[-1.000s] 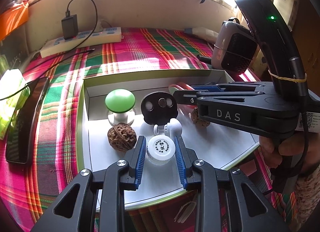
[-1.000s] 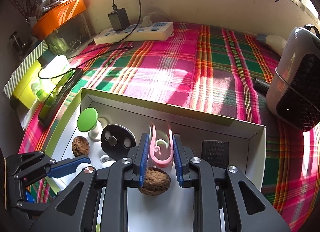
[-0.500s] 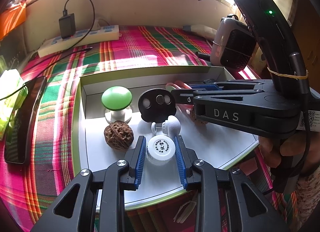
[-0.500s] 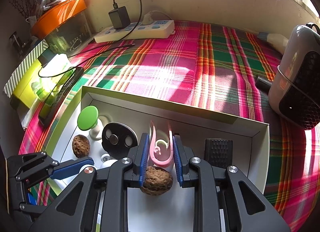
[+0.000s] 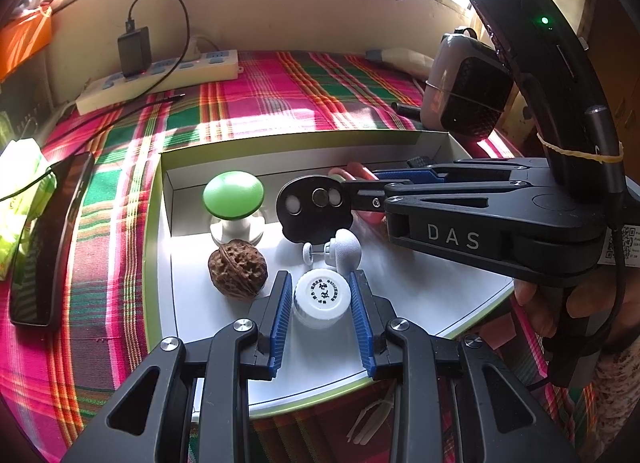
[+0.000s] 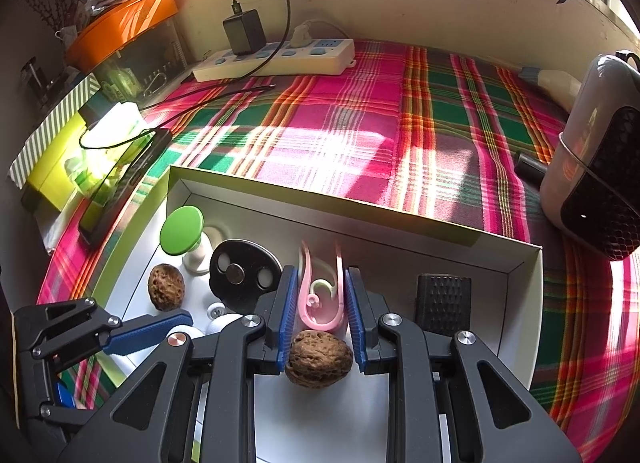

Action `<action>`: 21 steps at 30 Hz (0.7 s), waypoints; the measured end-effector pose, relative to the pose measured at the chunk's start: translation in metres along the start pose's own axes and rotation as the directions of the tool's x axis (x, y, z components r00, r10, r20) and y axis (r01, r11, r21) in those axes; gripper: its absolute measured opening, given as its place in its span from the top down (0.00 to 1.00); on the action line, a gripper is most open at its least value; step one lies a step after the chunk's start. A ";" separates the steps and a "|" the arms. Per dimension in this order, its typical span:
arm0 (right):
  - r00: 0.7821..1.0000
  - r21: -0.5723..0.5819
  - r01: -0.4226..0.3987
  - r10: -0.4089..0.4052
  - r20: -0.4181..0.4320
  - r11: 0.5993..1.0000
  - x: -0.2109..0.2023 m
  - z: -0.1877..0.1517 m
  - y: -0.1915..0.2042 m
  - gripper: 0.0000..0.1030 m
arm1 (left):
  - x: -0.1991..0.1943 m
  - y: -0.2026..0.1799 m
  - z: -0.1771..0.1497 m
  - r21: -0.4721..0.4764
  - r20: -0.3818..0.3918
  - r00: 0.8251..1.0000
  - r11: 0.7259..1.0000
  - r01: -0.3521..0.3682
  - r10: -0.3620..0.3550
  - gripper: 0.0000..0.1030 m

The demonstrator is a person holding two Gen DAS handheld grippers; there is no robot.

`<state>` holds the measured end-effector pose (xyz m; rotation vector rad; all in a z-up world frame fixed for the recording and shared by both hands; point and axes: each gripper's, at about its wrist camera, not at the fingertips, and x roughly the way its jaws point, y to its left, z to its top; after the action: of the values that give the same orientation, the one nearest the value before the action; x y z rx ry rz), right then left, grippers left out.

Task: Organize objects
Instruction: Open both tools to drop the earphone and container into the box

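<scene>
A white box with green rim (image 5: 160, 247) lies on the plaid cloth. My left gripper (image 5: 320, 295) is shut on a white bottle cap (image 5: 322, 297) held just over the box floor. Beside it are a walnut (image 5: 237, 273), a green-capped knob (image 5: 233, 196), a black disc (image 5: 314, 209) and a white earbud (image 5: 340, 249). My right gripper (image 6: 318, 301) is shut on a pink hook clip (image 6: 320, 295); a second walnut (image 6: 319, 357) sits between its fingers lower down. The right gripper also crosses the left wrist view (image 5: 360, 191).
A black textured block (image 6: 442, 299) lies in the box's right end. A power strip (image 6: 276, 59) with charger sits at the back. A phone (image 5: 48, 239) lies left of the box, a grey heater (image 6: 600, 183) stands right. Yellow and orange boxes (image 6: 52, 167) line the far left.
Both grippers have kept their hold. The views have shifted slightly, with the left gripper drawn a little back and up over the box.
</scene>
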<state>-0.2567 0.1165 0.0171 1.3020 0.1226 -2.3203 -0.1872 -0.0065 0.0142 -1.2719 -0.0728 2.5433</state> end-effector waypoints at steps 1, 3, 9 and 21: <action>1.000 0.005 -0.004 0.004 0.001 1.000 0.000 0.000 0.000 0.71 | 0.000 0.001 0.000 -0.001 0.001 1.000 1.000 0.000 0.000 0.73; 1.000 0.007 -0.009 0.009 0.005 1.000 -0.001 0.000 0.001 0.64 | -0.001 0.001 -0.001 -0.006 0.005 1.000 1.000 0.004 -0.003 0.73; 1.000 0.006 -0.008 0.008 0.017 1.000 -0.006 -0.002 0.003 0.61 | -0.006 0.004 0.000 -0.016 0.016 1.000 1.000 0.011 -0.011 0.70; 0.998 0.017 -0.015 0.014 0.056 1.000 -0.028 -0.011 0.011 0.60 | -0.024 0.006 -0.008 -0.043 0.045 0.999 0.999 0.011 -0.009 0.67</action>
<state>-0.2315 0.1202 0.0357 1.2405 0.0745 -2.3481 -0.1691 -0.0195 0.0272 -1.2266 -0.1450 2.5752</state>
